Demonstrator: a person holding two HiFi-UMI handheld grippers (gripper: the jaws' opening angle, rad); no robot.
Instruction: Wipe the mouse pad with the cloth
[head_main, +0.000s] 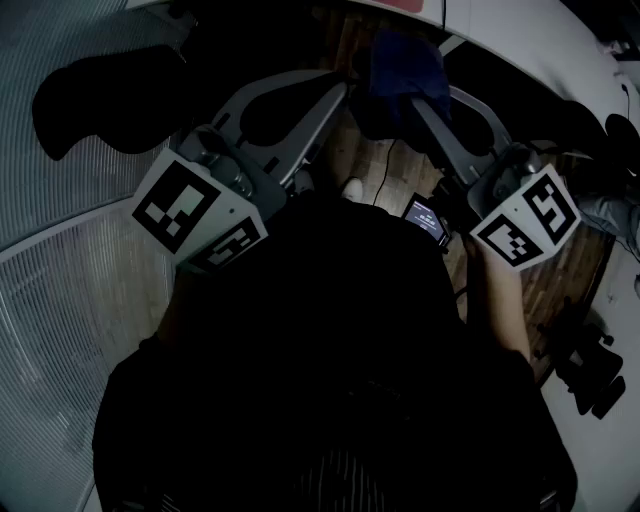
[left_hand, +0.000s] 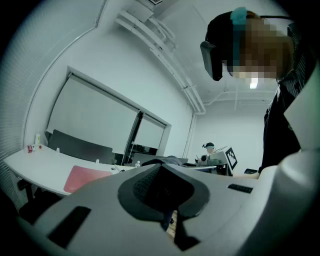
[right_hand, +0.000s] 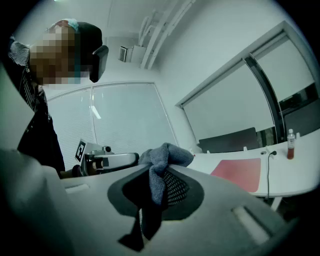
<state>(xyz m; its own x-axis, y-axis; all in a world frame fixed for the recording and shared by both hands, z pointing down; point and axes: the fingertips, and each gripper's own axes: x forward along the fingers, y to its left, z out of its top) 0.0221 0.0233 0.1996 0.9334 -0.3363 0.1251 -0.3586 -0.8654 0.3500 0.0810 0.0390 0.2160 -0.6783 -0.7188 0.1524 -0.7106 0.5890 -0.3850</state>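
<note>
While the right gripper (right_hand: 155, 187) is pinching a bunched-up blue-grey cloth (right_hand: 164, 156) between its closed jaws, nothing is touching the mouse pad (right_hand: 241, 173) yet. That reddish pad is lying flat on the white desk (right_hand: 295, 176), well apart from both tools. Both grippers are sitting close to the person's body and aren't pointing down at the desk top. The left gripper (left_hand: 165, 195) is showing its jaws pressed together with nothing between them.

So I'm guessing the step in hand is just getting the cloth over to the pad. My take on doing it well: most of the cloth is wadding up above the jaw tips, so I'd be tipping the right gripper down until that wad is leading, not the plastic. Landing at one edge of the pad and dragging in long overlapping passes is probably beating random scrubbing. The pad is looking thin, so it could be sliding around. I'd be pressing a corner down with the empty left gripper to stop that.
</note>
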